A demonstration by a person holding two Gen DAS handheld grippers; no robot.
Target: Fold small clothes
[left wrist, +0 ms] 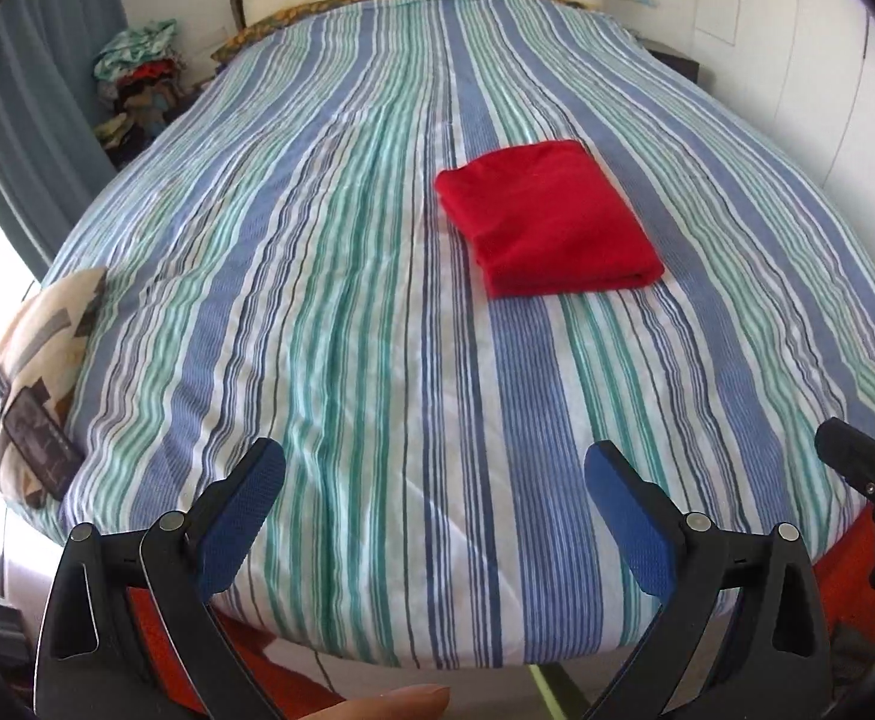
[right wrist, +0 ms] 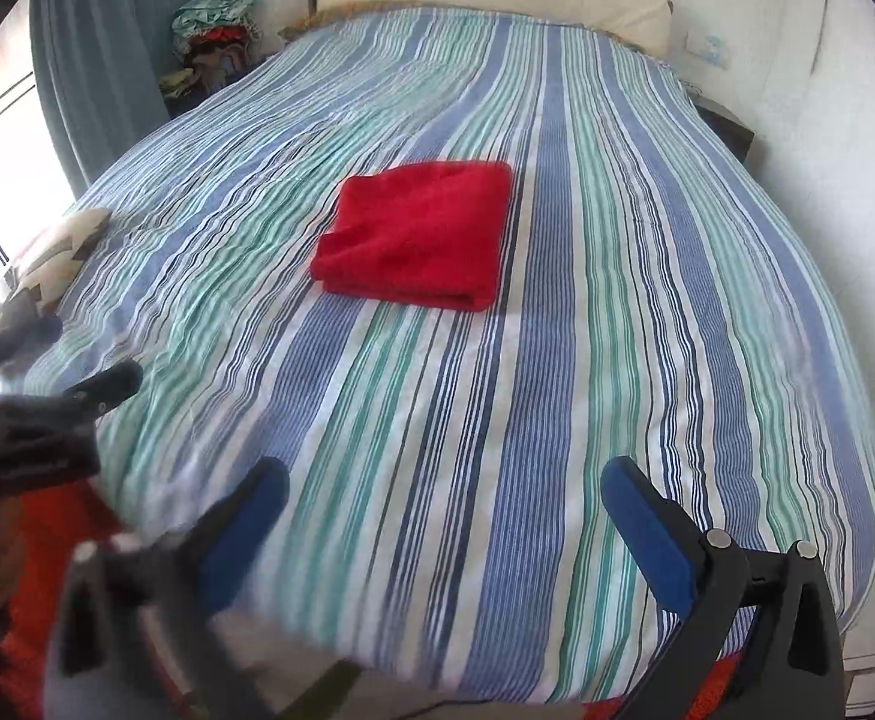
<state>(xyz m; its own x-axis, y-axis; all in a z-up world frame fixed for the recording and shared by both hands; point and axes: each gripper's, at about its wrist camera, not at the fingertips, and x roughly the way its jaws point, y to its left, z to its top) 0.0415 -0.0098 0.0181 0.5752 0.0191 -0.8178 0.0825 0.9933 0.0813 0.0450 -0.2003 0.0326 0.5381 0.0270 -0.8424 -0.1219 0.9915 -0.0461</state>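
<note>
Red knit garment [left wrist: 548,219], soft and thick-looking, lay folded into a neat flat rectangle on the blue, green and white striped bedspread [left wrist: 341,312], somewhat past the middle of the bed toward the headboard. Its edges were squared and the layers stacked evenly, with the doubled fold facing the foot of the bed, so by my judgement the folding of this piece was finished and nothing about it asked for another pass.

Neither tool had hold of it. The left gripper [left wrist: 434,480] hung over the near end of the bed, well apart from the garment, its blue-padded fingers spread wide with only bedspread showing between them. The right gripper [right wrist: 443,495] was likewise held wide and empty over the near edge, one finger blurred in its own view.

What was left seemed to be any further pieces. A heap of mixed-colour crumpled clothes [left wrist: 137,66] sat beyond the far left corner of the bed beside the blue-grey curtain [left wrist: 29,108]; whether those belonged to the job I could not tell. A patterned cream cushion [left wrist: 35,372] rested at the left edge of the bed, clear of the folded piece. No other unfolded garment lay on the bedspread.
</note>
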